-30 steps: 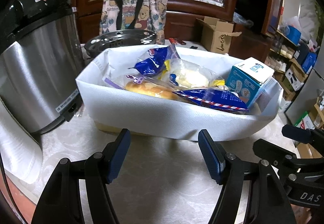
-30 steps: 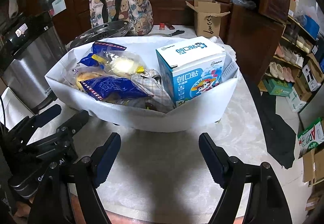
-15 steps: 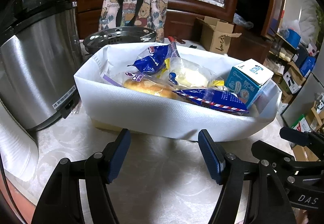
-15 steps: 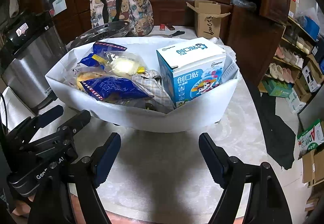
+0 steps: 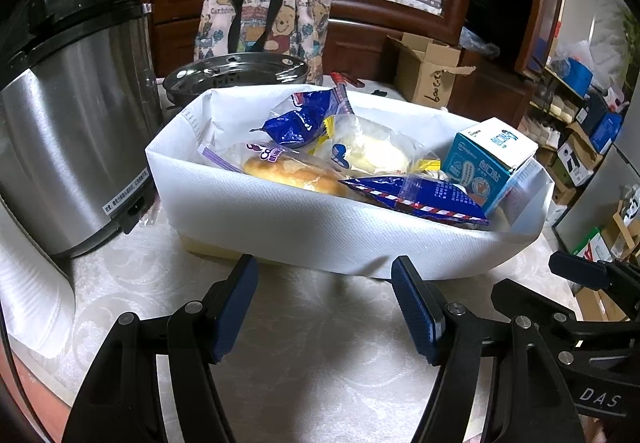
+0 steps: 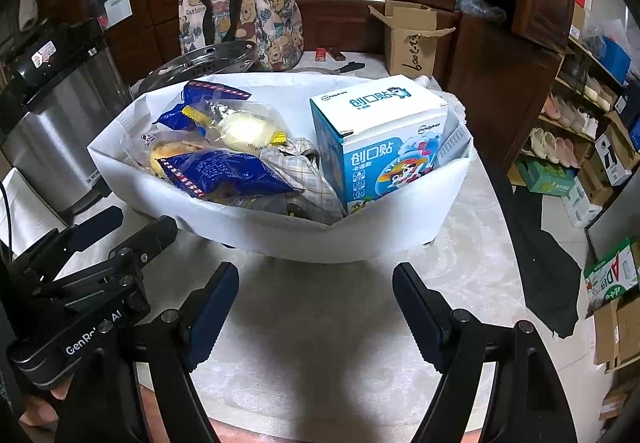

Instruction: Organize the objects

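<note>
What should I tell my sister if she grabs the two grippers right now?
Left gripper: open, empty, over the pale patterned tablecloth in front of the bin.
Right gripper: open, empty, beside it.
White fabric bin: holds a blue-and-white cardboard box standing at its right end, a dark blue snack packet, a wrapped golden bun, a wrapped pale cake.
Done: these things are in the bin.
Left: nothing loose in view nearby; check for strays.
</note>
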`<action>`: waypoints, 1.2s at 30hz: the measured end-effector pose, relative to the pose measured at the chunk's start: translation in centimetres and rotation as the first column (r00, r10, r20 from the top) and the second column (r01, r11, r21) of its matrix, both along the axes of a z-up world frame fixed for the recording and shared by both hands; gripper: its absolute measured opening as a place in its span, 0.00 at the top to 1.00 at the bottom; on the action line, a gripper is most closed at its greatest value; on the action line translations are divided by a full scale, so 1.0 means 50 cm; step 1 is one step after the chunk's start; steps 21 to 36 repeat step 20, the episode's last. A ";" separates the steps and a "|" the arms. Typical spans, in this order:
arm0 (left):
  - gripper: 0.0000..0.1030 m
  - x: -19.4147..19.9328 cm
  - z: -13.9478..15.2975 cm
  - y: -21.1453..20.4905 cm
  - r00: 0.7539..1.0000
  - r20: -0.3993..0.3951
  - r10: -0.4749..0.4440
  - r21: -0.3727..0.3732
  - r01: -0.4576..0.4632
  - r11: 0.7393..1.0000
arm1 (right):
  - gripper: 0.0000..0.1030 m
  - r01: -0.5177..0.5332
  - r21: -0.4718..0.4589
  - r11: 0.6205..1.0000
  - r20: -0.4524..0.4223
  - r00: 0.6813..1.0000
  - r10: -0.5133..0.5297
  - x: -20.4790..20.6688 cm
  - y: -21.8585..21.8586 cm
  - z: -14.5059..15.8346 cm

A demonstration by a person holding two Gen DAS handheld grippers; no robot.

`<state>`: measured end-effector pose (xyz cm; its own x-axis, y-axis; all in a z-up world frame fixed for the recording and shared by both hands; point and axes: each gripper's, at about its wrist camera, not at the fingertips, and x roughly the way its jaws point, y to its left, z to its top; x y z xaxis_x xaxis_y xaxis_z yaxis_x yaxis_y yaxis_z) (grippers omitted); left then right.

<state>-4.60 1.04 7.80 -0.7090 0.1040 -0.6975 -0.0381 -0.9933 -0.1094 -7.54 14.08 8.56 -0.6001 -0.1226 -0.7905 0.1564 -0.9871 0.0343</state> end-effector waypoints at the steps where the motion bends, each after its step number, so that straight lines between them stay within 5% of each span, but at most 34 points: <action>1: 0.34 0.000 0.000 0.001 1.000 -0.001 -0.001 -0.001 0.001 1.000 | 0.24 -0.001 0.000 1.000 0.000 1.000 0.001 0.000 0.000 0.000; 36: 0.34 -0.003 -0.001 0.002 1.000 0.019 -0.016 0.013 0.016 1.000 | 0.24 -0.001 0.023 1.000 -0.002 1.000 0.001 0.002 -0.002 -0.007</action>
